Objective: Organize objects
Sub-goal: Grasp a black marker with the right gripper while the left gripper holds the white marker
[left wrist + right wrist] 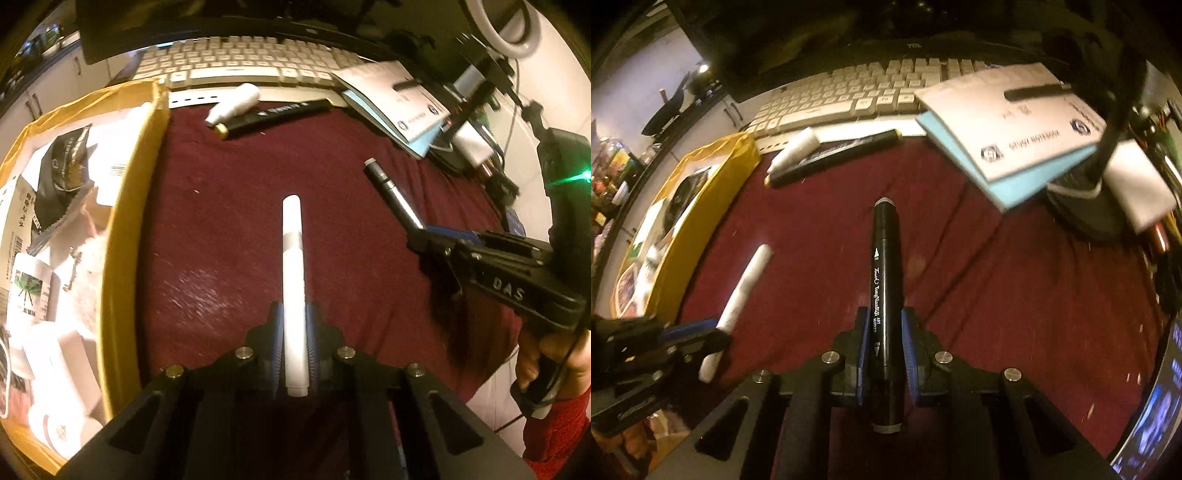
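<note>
A white pen (293, 291) is clamped lengthwise in the left gripper (294, 332), and a black marker (886, 306) likewise in the right gripper (885, 339), both held above the red cloth (229, 206), right of the yellow box (125, 206). Both are judged light, stiff and smooth-barrelled; mid-barrel grips should prevent slipping or tilting.

Maroon cloth (229, 229) covers the desk (dim, warm light).
</note>
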